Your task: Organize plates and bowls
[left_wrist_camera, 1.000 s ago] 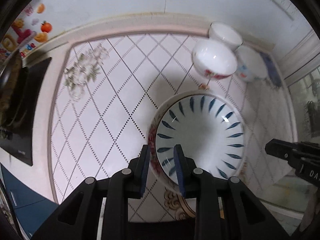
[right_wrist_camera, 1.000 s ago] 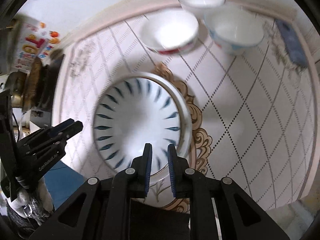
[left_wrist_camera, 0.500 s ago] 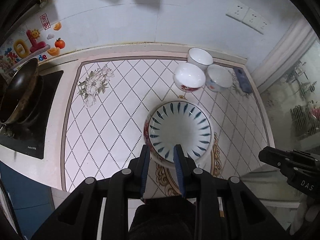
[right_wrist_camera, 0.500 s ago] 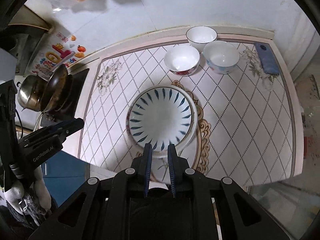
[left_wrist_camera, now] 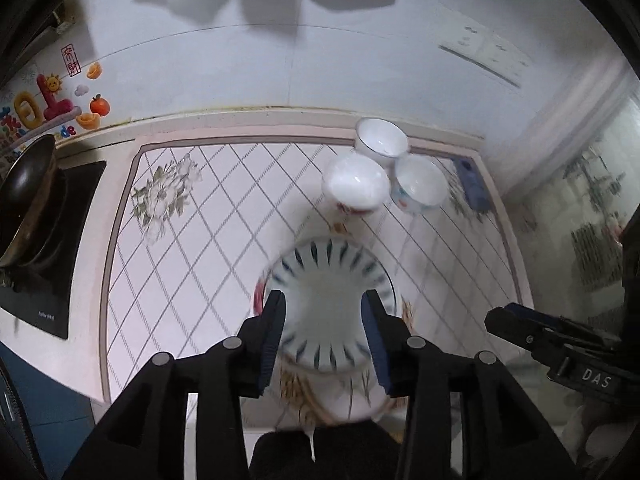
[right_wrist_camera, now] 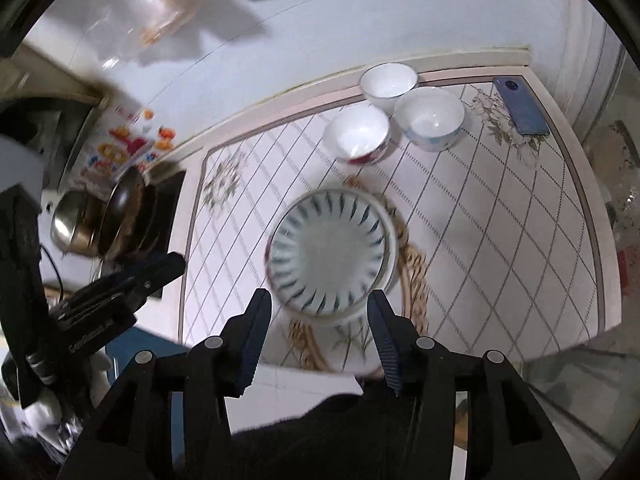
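A white plate with blue dashes (left_wrist_camera: 330, 280) (right_wrist_camera: 330, 254) lies stacked on a red-patterned plate (left_wrist_camera: 258, 294) near the counter's front edge. Three white bowls stand close together at the back: one with red flowers (left_wrist_camera: 356, 188) (right_wrist_camera: 357, 134), one with blue marks (left_wrist_camera: 420, 186) (right_wrist_camera: 430, 118), and a plain one (left_wrist_camera: 380, 138) (right_wrist_camera: 389, 80) by the wall. My left gripper (left_wrist_camera: 325, 334) is open and empty, high above the plates. My right gripper (right_wrist_camera: 320, 330) is open and empty, above the counter's front edge.
A blue phone (left_wrist_camera: 472, 186) (right_wrist_camera: 520, 106) lies at the counter's back right. A stove with a dark pan (left_wrist_camera: 28, 200) (right_wrist_camera: 120, 212) stands at the left. The wall (left_wrist_camera: 280, 72) runs behind the counter. Each view shows the other gripper at its side (left_wrist_camera: 560, 344) (right_wrist_camera: 104, 300).
Both grippers have opened from shut. Both have kept rising and pulling back from the stacked plates, which have not moved.
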Available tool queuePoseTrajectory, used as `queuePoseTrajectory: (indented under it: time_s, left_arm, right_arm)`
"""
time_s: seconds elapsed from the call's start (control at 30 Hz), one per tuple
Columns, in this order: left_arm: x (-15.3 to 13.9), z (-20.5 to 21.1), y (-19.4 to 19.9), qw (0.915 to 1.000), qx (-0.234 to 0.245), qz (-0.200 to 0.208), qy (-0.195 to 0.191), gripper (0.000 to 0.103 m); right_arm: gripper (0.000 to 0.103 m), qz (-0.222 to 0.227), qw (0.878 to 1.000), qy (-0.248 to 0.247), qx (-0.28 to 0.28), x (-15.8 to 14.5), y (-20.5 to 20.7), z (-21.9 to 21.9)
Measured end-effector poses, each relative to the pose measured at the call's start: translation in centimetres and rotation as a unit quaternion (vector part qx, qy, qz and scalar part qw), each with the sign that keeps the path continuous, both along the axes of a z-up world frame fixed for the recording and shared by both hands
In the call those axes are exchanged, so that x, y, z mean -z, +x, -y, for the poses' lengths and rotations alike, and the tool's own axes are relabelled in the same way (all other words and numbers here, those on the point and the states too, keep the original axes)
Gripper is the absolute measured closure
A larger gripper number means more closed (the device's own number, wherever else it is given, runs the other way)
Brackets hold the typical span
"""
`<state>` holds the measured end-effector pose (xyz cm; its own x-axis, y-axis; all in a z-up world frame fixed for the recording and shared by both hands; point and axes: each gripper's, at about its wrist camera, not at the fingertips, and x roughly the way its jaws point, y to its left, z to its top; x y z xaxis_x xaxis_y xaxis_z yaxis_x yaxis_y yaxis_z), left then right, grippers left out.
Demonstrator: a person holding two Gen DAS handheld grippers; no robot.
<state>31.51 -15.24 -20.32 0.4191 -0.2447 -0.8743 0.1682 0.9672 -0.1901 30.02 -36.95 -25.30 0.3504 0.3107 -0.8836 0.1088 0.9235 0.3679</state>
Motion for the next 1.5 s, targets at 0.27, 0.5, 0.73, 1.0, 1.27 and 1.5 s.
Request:
queuePoseTrajectory:
  time_s: [0.27,0.5,0.73,1.0,1.27,1.5]
  left_arm:
    - [6.4,3.2,13.3,0.9973,-0.035,-0.065,-0.005,0.066]
    - [13.7,5.8,21.8,0.9889,-0.025,-0.146,-0.012,0.066]
    - [17.3,7.6,24.3,0.9848,-0.005,-0.174,0.007,0.066]
    - [17.5,8.9,24.0,0.9888,0.01,-0.147,0.026,0.084]
    - [15.6,10.1,21.3,0.9919,0.022,-0.115,0.05,0.085]
    - [11.8,10.1,17.6,0.9939,0.033,-0.096,0.044,0.085]
  right_arm:
    - [0.05,-0.038,0.996,0.053,0.053,8.5,12.4,6.5]
    - [0.05,-0.08,0.987,0.111,0.089,15.9,20.1,9.5]
    - [0.054,-0.107,0.982,0.129,0.087,20.5,24.8,9.1]
    - [0.081,-0.126,0.984,0.099,0.074,23.4,26.8,7.2]
    - [0.083,-0.114,0.989,0.073,0.052,22.9,26.8,5.8]
    - [0.083,-0.107,0.991,0.071,0.037,20.7,24.7,4.9]
